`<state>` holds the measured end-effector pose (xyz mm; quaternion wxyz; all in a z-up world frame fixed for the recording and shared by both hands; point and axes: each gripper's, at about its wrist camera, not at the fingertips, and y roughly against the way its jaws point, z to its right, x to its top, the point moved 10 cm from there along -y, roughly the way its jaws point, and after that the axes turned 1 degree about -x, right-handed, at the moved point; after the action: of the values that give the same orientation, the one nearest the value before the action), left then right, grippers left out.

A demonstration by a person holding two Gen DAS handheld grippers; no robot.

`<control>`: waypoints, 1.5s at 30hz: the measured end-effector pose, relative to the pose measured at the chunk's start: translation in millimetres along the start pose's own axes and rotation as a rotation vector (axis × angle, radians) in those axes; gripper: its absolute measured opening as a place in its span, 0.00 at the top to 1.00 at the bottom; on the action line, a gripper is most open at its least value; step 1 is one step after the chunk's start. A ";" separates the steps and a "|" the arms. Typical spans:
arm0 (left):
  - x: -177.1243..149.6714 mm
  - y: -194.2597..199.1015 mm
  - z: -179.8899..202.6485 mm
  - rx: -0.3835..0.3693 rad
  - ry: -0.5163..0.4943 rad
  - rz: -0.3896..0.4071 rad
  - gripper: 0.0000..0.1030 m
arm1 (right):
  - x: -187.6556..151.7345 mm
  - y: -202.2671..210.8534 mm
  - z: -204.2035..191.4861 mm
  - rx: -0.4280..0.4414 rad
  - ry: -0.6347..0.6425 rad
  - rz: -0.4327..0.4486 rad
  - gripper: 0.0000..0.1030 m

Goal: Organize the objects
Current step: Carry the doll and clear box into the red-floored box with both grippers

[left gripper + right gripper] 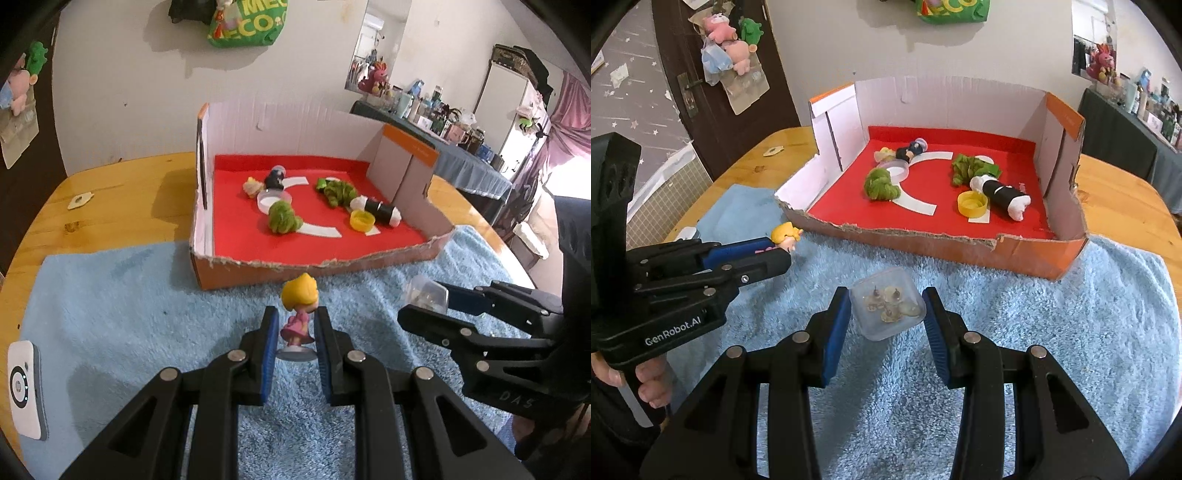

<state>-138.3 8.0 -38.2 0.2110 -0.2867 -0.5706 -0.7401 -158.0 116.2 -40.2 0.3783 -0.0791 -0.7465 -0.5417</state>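
My left gripper (295,325) is shut on a small doll (298,314) with yellow hair and a pink dress, standing upright on a round base over the blue towel (110,314). My right gripper (888,306) is shut on a clear plastic box of pins (888,308) just above the towel. Each gripper shows in the other's view: the right one (424,299), the left one (783,251) with the doll's head (786,236). The cardboard box with a red floor (258,240) stands behind, open at the front.
In the box lie two green yarn bundles (282,219) (338,192), a black and white roll (380,210), a yellow cap (362,221), a white lid (271,199) and a dark figurine (275,179). A white device (24,387) lies at the towel's left edge.
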 end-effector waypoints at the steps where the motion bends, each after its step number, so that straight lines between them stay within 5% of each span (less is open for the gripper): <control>1: 2.0 1.1 0.4 0.001 -0.001 0.004 0.80 | 0.9 0.6 0.1 0.001 -0.002 0.002 0.63; 25: 54.8 -15.6 6.0 -0.019 -0.013 0.026 0.80 | 50.3 5.4 15.5 0.007 -0.020 0.050 0.63; 45: 66.2 -77.7 3.5 -0.062 -0.019 -0.124 0.80 | 65.6 -49.9 49.8 0.010 -0.076 -0.083 0.63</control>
<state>-236.8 32.5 -49.8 0.1504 -0.2644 -0.5659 -0.7663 -254.2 120.3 -41.3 0.3270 -0.0666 -0.7657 -0.5498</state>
